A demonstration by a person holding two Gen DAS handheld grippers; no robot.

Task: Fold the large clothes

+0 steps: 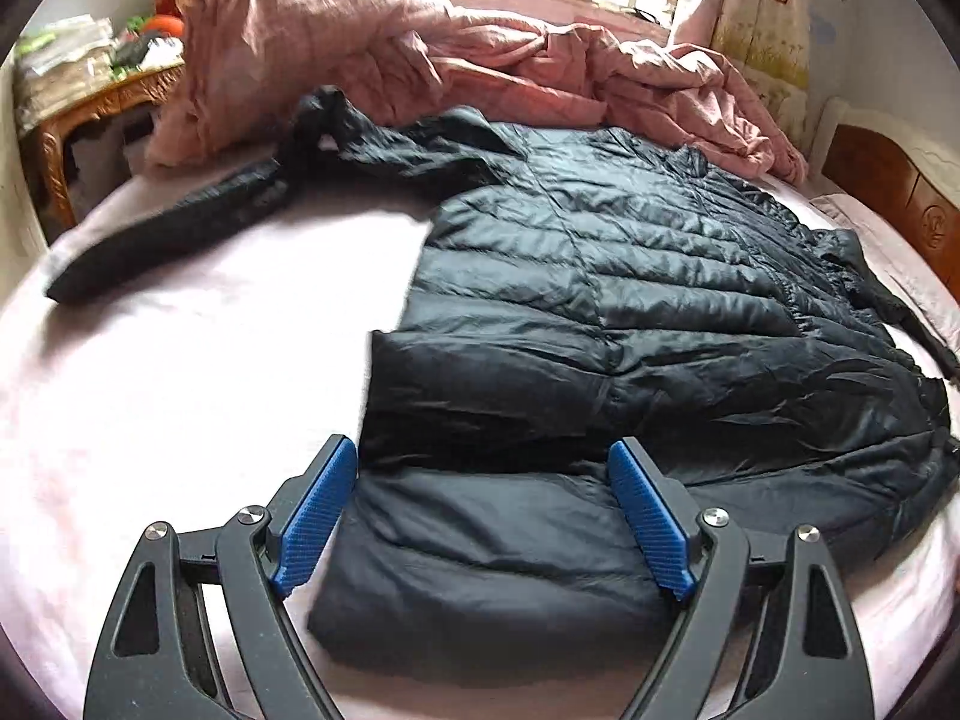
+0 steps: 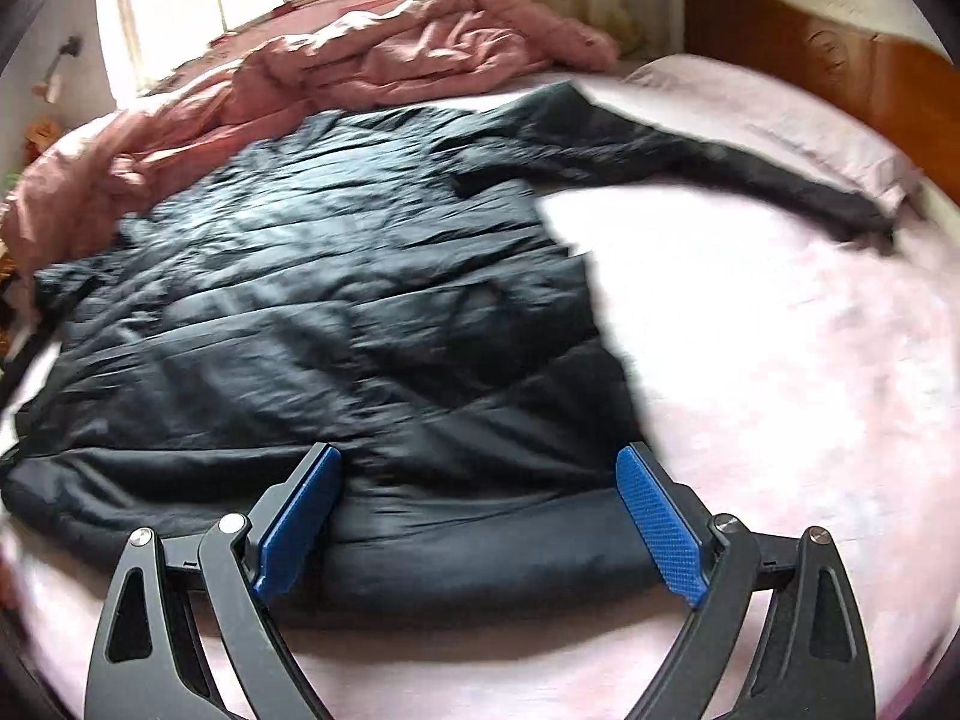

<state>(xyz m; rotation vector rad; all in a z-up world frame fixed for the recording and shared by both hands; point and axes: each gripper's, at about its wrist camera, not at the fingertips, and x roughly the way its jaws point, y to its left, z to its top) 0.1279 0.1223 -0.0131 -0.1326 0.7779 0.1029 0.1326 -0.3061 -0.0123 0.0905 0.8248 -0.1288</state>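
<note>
A black quilted jacket (image 1: 600,312) lies spread flat on the bed (image 1: 180,390), which is covered by a pale pink sheet. Its hem is at the near edge, and each sleeve reaches out sideways: one sleeve (image 1: 168,234) stretches to the far left in the left wrist view, the other sleeve (image 2: 720,162) to the far right in the right wrist view, ending near a pillow (image 2: 780,114).

The left gripper (image 1: 483,516) is spread wide over the near left corner of the jacket, its blue pads (image 1: 318,516) on either side of the hem, holding nothing. The right gripper (image 2: 480,522) is likewise wide open over the near right part of the hem, with fabric between the pads (image 2: 660,528) but not pinched.

A rumpled pink quilt (image 1: 420,60) is heaped on the far side of the bed, touching the jacket's far edge. A carved wooden table (image 1: 78,120) with clutter stands at far left, and a wooden headboard (image 2: 840,60) at far right.
</note>
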